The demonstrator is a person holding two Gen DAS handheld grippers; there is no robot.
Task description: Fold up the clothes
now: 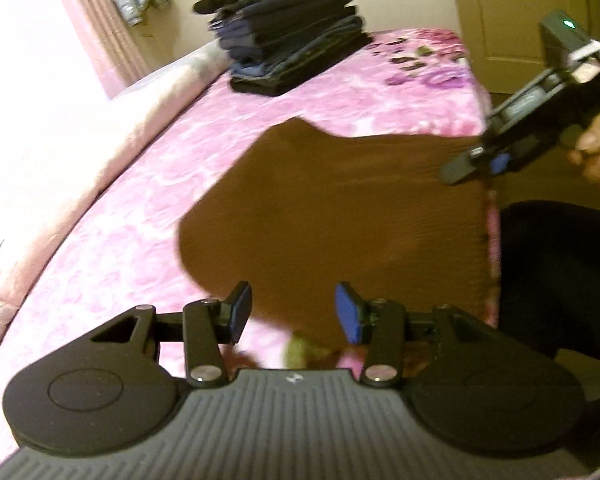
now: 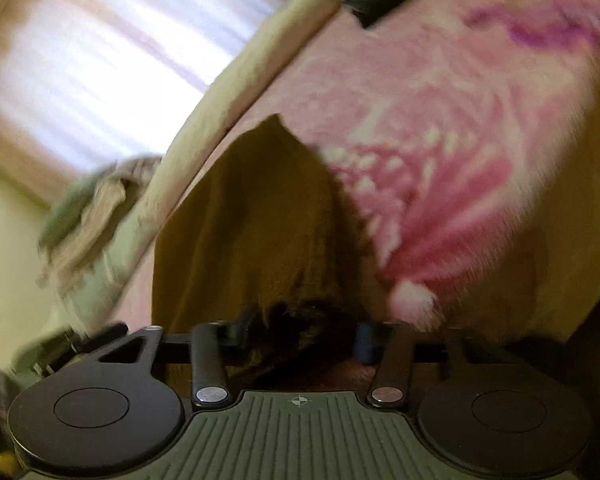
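Note:
A brown garment (image 1: pixel 340 216) lies spread on the pink floral bed cover (image 1: pixel 140 208), reaching the bed's right edge. My left gripper (image 1: pixel 294 314) is open just above the garment's near edge, with nothing between its blue pads. My right gripper (image 1: pixel 476 162) shows in the left wrist view at the garment's right edge, held by a hand. In the right wrist view the right gripper (image 2: pixel 304 336) has its jaws apart, with the brown garment (image 2: pixel 252 220) bunched between them; the view is blurred.
A tall stack of folded dark clothes (image 1: pixel 288 28) stands at the far end of the bed. A pale blanket (image 1: pixel 80 168) runs along the bed's left side. A door (image 1: pixel 520 8) is behind, and a curtained window (image 2: pixel 92 64) is on the left.

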